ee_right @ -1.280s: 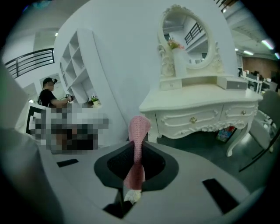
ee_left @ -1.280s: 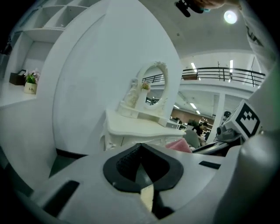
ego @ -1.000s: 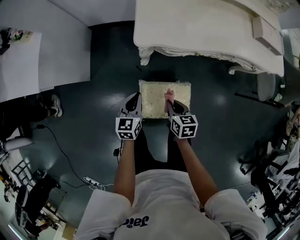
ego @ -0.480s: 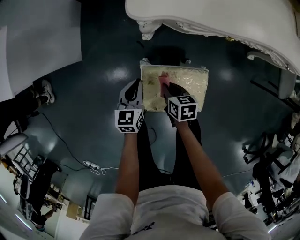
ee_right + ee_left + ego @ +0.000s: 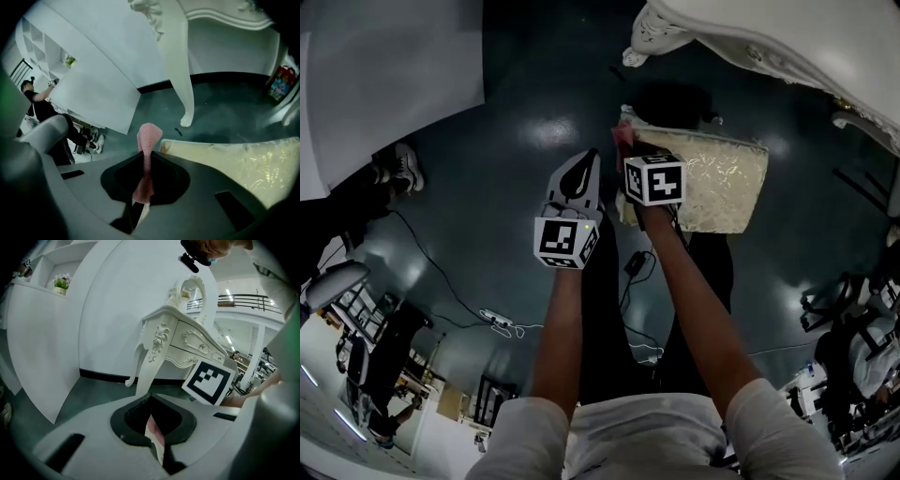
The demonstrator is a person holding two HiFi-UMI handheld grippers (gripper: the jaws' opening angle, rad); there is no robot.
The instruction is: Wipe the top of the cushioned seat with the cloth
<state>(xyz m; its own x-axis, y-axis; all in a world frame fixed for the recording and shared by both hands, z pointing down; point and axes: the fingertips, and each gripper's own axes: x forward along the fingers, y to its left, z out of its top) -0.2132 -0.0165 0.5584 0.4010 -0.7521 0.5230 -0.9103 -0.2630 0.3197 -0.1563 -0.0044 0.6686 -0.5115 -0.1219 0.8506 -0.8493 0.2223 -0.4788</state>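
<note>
Currently the right gripper (image 5: 146, 161) is clamped on the pink cloth (image 5: 149, 135), a fold of which stands up past the jaw tips. In the head view the cloth lies at the 10 o'clock corner of the cushioned seat (image 5: 712, 178), at the gripper's 12 o'clock. The left gripper (image 5: 587, 164) hangs over the dark floor (image 5: 506, 187) just beside the seat's edge, at 8 o'clock from the cloth, with its jaws closed together and only a thin pale sliver, not identifiable, at their seam.

Pink cloth (image 5: 149, 140), pinched upright, sits just beside the cream cushioned seat (image 5: 722, 183)'s corner.
</note>
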